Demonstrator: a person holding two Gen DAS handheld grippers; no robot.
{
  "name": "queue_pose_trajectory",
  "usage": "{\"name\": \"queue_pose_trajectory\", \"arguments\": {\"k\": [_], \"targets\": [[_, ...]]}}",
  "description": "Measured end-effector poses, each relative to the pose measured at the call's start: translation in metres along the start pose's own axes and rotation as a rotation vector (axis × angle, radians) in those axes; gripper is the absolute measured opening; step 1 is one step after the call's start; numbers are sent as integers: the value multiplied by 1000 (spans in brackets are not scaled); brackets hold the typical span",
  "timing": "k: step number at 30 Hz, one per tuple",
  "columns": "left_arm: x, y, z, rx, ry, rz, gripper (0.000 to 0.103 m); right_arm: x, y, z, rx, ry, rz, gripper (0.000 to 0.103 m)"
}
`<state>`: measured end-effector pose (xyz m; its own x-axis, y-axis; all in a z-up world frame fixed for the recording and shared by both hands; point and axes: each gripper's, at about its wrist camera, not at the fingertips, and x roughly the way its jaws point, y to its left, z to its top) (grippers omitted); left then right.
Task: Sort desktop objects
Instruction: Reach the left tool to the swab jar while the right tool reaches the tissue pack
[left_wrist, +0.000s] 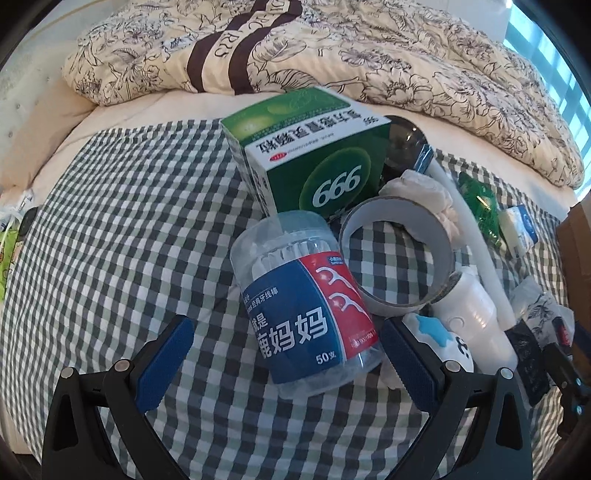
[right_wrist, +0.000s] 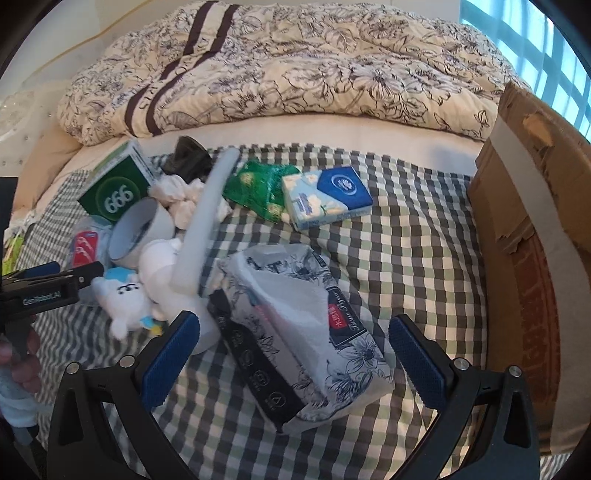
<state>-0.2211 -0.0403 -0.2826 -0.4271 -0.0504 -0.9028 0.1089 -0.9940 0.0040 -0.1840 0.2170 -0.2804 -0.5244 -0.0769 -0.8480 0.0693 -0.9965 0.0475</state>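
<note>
Already the floss-pick jar (left_wrist: 306, 306) lies on its side on the checked cloth (left_wrist: 110, 240) between the released left claw's (left_wrist: 286, 350) pads, long axis running near-to-far; the right claw (right_wrist: 295, 354) gapes around the tissue pack (right_wrist: 295, 332).

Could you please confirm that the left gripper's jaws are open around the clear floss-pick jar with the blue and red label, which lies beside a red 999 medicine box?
Nearly: the 999 medicine box is green, not red, as the left wrist view shows. The left gripper does have its jaws open around the clear floss-pick jar with the blue and red label.
</note>
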Motion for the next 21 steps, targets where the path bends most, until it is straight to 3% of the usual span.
{"name": "queue_pose_trajectory", "arguments": {"k": [11, 17, 21], "targets": [[20, 11, 0, -46, 12, -22, 103, 28, -4, -4, -4, 41, -24, 103], [18, 14, -1, -36, -30, 41, 102, 36, -7, -5, 3, 59, -25, 103], [16, 14, -3, -23, -34, -2, 89, 38, -7, -5, 0, 58, -25, 103]]}}
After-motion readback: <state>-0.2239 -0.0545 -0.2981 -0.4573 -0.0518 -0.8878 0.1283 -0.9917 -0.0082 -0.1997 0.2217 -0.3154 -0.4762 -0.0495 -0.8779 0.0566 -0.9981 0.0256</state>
